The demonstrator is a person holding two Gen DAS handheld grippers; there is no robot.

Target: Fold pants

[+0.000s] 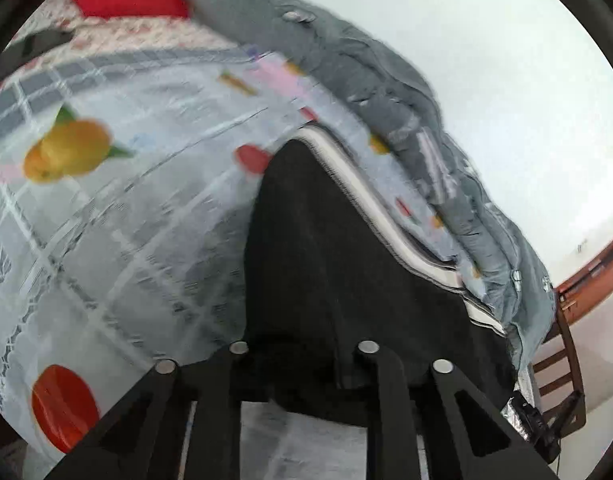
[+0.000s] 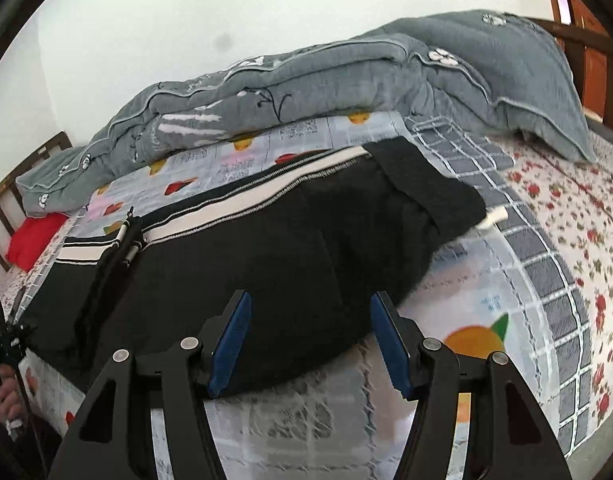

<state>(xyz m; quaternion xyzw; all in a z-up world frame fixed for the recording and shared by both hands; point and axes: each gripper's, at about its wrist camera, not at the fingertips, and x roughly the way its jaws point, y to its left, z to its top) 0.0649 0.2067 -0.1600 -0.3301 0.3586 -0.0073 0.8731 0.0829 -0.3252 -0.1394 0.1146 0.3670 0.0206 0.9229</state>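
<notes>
A bed [image 2: 546, 248] fills both views, covered by a pale sheet printed with fruit and a grey grid [image 2: 506, 280], with a red-flowered cover [image 2: 566, 200] showing on the right in the right wrist view. Along the far side of the bed, against a white wall [image 2: 186, 20], lies a long rumpled grey quilt [image 2: 306, 88] with small white flowers stitched on it. A pair of black pants [image 2: 266, 248] with a white side stripe lies spread across the middle of the sheet, its waistband toward the right and its legs running off to the left. A red cushion [image 2: 30, 236] sits at the far left by the dark wooden bed frame [image 2: 10, 196]. The right gripper [image 2: 310, 344] hovers at the near edge of the pants, its jaws spread wide and released, the blue pads [image 2: 232, 344] straddling the near hem of the black cloth without closing on it. In the right wrist view the left gripper [image 2: 128, 234] reaches in from the left and sits on the striped edge of the pants. In the blurred left wrist view the pants [image 1: 326, 260] drape over the front of the left gripper [image 1: 302, 384] and hide its fingertips, so I cannot tell whether its jaws are clenched or released.
</notes>
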